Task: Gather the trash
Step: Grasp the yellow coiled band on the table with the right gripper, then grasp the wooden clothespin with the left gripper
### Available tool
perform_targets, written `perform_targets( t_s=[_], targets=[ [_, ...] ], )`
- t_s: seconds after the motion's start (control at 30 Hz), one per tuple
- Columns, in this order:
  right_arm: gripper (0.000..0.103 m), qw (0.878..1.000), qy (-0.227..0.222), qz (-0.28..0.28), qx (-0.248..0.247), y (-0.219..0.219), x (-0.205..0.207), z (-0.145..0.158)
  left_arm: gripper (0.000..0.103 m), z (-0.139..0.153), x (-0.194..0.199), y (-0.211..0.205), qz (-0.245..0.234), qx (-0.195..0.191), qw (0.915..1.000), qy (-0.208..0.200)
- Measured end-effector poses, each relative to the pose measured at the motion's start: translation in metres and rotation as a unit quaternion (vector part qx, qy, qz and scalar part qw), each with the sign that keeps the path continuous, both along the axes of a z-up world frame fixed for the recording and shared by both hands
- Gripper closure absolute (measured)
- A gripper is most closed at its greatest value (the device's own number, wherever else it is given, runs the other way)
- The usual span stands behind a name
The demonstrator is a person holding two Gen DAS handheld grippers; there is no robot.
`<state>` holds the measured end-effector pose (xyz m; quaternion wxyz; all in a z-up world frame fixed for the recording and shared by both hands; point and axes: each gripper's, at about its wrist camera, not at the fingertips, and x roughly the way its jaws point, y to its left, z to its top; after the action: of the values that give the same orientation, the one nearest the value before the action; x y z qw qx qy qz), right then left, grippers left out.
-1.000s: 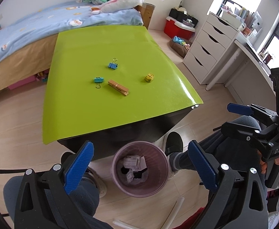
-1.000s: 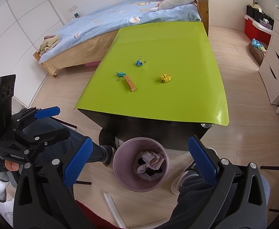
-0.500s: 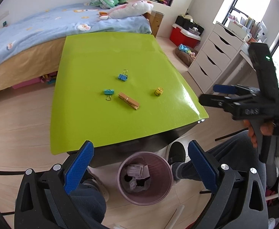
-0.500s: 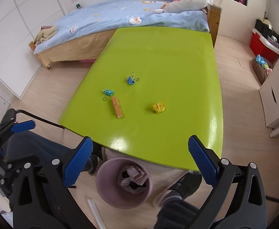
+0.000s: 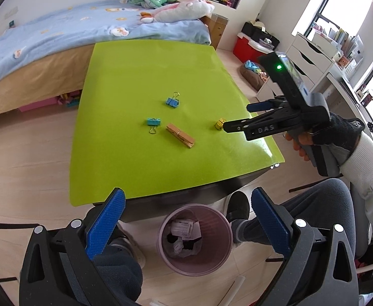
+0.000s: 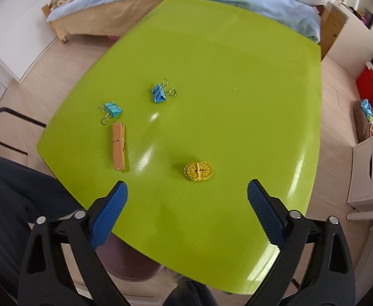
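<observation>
On the green table [image 5: 140, 71] [image 6: 237, 76] lie a yellow rolled tape [image 5: 219, 124] [image 6: 199, 171], a wooden clothespin [image 5: 180, 135] [image 6: 119, 145] and two blue binder clips [image 5: 172, 101] [image 5: 153, 122] [image 6: 158, 93] [image 6: 112, 110]. A pink trash bin [image 5: 196, 238] with crumpled paper stands on the floor at the table's near edge. My right gripper [image 6: 187, 199] is open and empty, over the table just short of the yellow tape; it also shows in the left wrist view [image 5: 237, 117]. My left gripper [image 5: 186, 216] is open and empty above the bin.
A bed [image 5: 59, 40] with plush toys stands behind the table. White drawers [image 5: 311, 53] and a red box [image 5: 247, 48] are at the right. My knees and a foot [image 5: 237, 204] flank the bin. A white stick [image 5: 235, 288] lies on the floor.
My right gripper has risen from beside the bin and moved forward over the table toward the yellow tape. My left gripper has lifted slightly. Both stay open.
</observation>
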<state>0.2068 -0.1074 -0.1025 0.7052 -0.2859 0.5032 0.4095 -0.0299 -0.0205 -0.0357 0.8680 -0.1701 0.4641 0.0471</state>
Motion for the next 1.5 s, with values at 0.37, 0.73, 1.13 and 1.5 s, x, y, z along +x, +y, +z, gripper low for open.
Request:
perform_targets(
  t_s=[0.37, 0.73, 1.13, 1.5],
  targets=[
    [0.049, 0.999, 0.017, 0.022, -0.036, 0.015, 0.020, -0.030, 0.008, -0.009, 0.005, 0.004, 0.004, -0.007, 0.9999, 0.011],
    [0.075, 1.000, 0.011, 0.003, -0.029, 0.012, 0.017, -0.032, 0.008, -0.014, 0.017, 0.004, -0.001, -0.014, 0.9998, 0.017],
    [0.075, 0.997, 0.017, -0.074, 0.012, -0.027, 0.013, 0.001, 0.008, -0.019, 0.076, 0.005, 0.016, -0.013, 0.9991, 0.036],
    [0.075, 0.994, 0.015, -0.108, 0.021, -0.053, 0.019, 0.012, 0.008, -0.053, 0.138, 0.008, 0.097, -0.017, 0.9909, 0.092]
  ],
)
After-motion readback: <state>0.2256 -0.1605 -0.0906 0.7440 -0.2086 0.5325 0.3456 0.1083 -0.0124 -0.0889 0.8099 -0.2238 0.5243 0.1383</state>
